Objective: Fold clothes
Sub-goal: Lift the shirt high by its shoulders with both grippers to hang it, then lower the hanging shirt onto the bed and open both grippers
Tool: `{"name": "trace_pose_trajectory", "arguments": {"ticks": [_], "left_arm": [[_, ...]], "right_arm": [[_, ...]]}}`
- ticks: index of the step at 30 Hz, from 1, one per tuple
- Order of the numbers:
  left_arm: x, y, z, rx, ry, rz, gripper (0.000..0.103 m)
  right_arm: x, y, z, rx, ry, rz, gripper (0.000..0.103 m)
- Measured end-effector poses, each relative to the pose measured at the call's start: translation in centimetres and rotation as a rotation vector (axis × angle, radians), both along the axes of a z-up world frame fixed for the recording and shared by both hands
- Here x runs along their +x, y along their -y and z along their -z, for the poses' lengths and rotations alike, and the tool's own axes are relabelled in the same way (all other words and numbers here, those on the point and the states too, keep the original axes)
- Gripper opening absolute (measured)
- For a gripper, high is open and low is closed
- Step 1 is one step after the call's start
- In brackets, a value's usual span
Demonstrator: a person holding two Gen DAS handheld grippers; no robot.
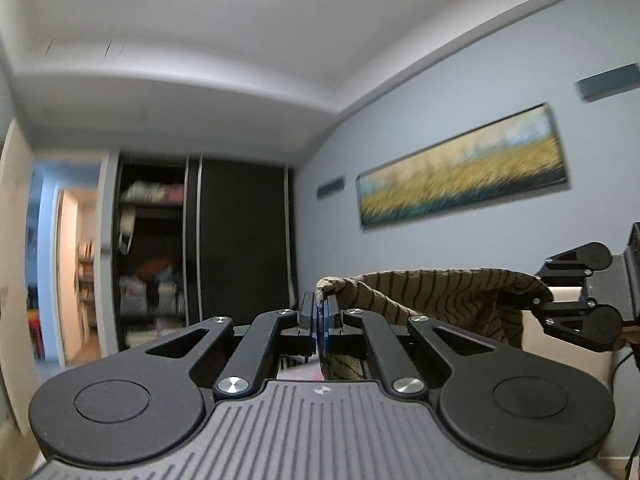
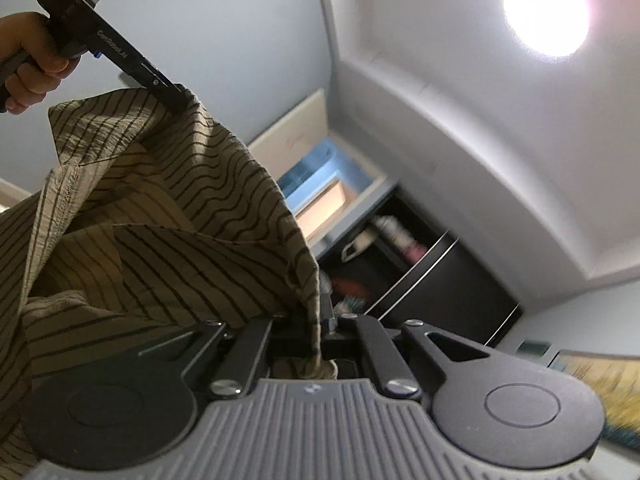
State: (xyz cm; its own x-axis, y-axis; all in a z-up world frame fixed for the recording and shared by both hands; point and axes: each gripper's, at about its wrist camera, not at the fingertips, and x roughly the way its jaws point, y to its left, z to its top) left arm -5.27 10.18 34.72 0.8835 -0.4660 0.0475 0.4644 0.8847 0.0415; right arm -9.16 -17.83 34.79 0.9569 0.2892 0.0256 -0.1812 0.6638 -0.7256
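left gripper (image 1: pixel 320 310): jaws clamped on striped garment (image 2: pixel 160 208) | right gripper (image 2: pixel 325 312): jaws pinched on its hem, apparently | garment held aloft between both, room background blurred

Both wrist cameras looked up and forward, very close to the tan striped cloth (image 1: pixel 440 292), both seeing the dark open wardrobe (image 1: pixel 200 240).

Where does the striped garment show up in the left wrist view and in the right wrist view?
Left wrist: striped garment sits right of centre, stretched from the left gripper toward the right gripper.
Right wrist: it fills the left half.
Shared landmark: the dark wardrobe, at lower centre-right in the right wrist view.
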Motion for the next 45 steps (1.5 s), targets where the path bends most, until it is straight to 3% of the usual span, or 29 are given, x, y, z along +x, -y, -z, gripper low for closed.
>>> {"name": "trace_pose_trajectory", "arguments": {"ticks": [7, 11, 21, 29, 32, 33, 34, 35, 37, 41, 45], "left_arm": [[13.2, 0.7, 3.6, 0.037, -0.153, -0.081, 0.001], [21.0, 2.0, 7.2, 0.083, -0.249, -0.126, 0.001], [37.3, 5.6, 23.4, 0.224, -0.557, -0.219, 0.001], [44.0, 5.9, 34.0, 0.263, -0.735, -0.278, 0.001], [45.0, 6.3, 36.1, 0.269, -0.796, -0.252, 0.002], [45.3, 6.4, 36.8, 0.271, -0.815, -0.243, 0.006], [45.6, 6.5, 37.5, 0.272, -0.835, -0.233, 0.017], [45.9, 6.7, 38.1, 0.274, -0.855, -0.223, 0.023], [45.2, 6.2, 38.6, 0.306, -0.844, -0.217, 0.048], [43.0, 3.2, 38.4, 0.295, -0.811, -0.192, 0.05], [41.4, -1.4, 40.0, 0.307, -0.859, -0.232, 0.05]], "right_arm": [[15.5, -0.3, 4.4, -0.012, -0.15, 0.062, 0.004], [25.0, -1.1, 8.9, -0.011, -0.285, 0.093, 0.004], [43.1, -2.8, 24.8, -0.038, -0.596, 0.203, 0.004], [54.2, -3.3, 35.8, 0.007, -0.788, 0.309, 0.005], [56.6, -2.6, 38.8, 0.067, -0.84, 0.366, 0.01], [56.8, -2.3, 40.1, 0.076, -0.852, 0.384, 0.019], [56.7, -2.0, 41.5, 0.08, -0.867, 0.398, 0.028], [56.6, -1.6, 43.0, 0.083, -0.882, 0.413, 0.031], [55.5, -0.6, 43.8, 0.124, -0.895, 0.414, 0.035], [52.7, 1.7, 43.9, 0.227, -0.91, 0.393, 0.036], [49.9, 4.0, 43.9, 0.33, -0.923, 0.371, 0.045]]}}
